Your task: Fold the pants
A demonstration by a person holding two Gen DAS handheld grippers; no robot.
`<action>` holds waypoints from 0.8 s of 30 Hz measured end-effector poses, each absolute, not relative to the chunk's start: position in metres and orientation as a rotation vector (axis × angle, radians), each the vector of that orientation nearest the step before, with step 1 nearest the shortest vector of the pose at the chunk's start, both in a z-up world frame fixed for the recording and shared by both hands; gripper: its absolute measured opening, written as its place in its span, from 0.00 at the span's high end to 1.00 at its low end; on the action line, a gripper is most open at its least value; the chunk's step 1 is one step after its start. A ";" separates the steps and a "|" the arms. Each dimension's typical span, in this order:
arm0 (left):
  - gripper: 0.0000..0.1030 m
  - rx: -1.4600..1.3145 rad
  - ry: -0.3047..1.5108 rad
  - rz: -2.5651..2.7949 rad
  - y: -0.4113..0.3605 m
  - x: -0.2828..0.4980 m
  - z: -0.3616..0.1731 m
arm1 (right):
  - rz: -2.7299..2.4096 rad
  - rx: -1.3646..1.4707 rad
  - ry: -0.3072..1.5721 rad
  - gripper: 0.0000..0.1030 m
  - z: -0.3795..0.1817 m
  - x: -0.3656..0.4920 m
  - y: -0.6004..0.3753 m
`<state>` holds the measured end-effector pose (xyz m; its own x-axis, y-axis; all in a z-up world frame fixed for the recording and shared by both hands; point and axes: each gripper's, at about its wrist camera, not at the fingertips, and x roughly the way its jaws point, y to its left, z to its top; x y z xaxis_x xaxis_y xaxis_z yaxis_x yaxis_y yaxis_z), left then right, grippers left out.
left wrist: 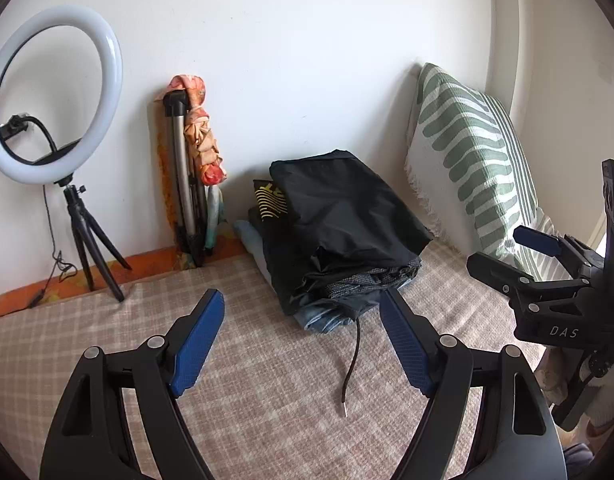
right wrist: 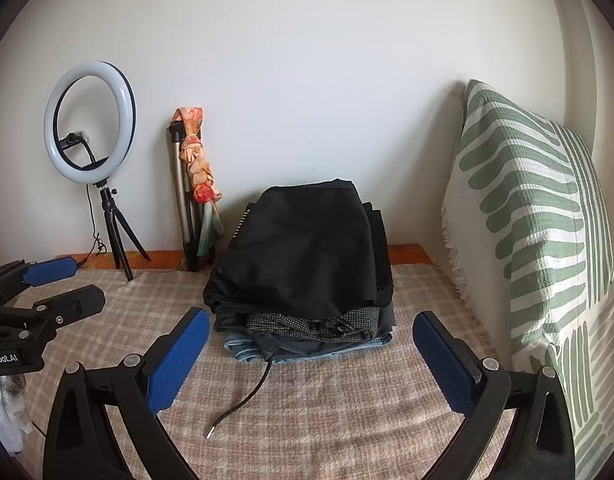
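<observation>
The black pants (right wrist: 307, 248) lie folded atop a stack of 4 or so garments near the bed's (right wrist: 347, 400) far edge; left claw (left wrist: 303, 344) and right claw (right wrist: 311, 364) gape wide, empty, clear of it.

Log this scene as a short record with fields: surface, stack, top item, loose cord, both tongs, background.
surface: checked bed cover
stack: folded clothes, near the wall
top item: black pants
loose cord: black drawstring trailing from the stack onto the cover
left tongs: open, empty
right tongs: open, empty
background: ring light on tripod, green-striped pillow
</observation>
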<state>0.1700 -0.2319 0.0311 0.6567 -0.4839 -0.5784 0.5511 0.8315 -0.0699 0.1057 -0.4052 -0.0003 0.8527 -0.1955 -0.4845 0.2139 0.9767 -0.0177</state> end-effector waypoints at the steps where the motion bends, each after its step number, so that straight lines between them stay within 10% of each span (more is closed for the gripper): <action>1: 0.22 0.118 0.628 -0.581 -0.228 0.164 0.029 | -0.209 0.036 0.510 0.00 -0.002 0.102 -0.400; 24: 0.22 0.099 0.610 -0.467 -0.151 0.100 -0.016 | -0.180 0.082 0.516 0.00 -0.051 0.075 -0.339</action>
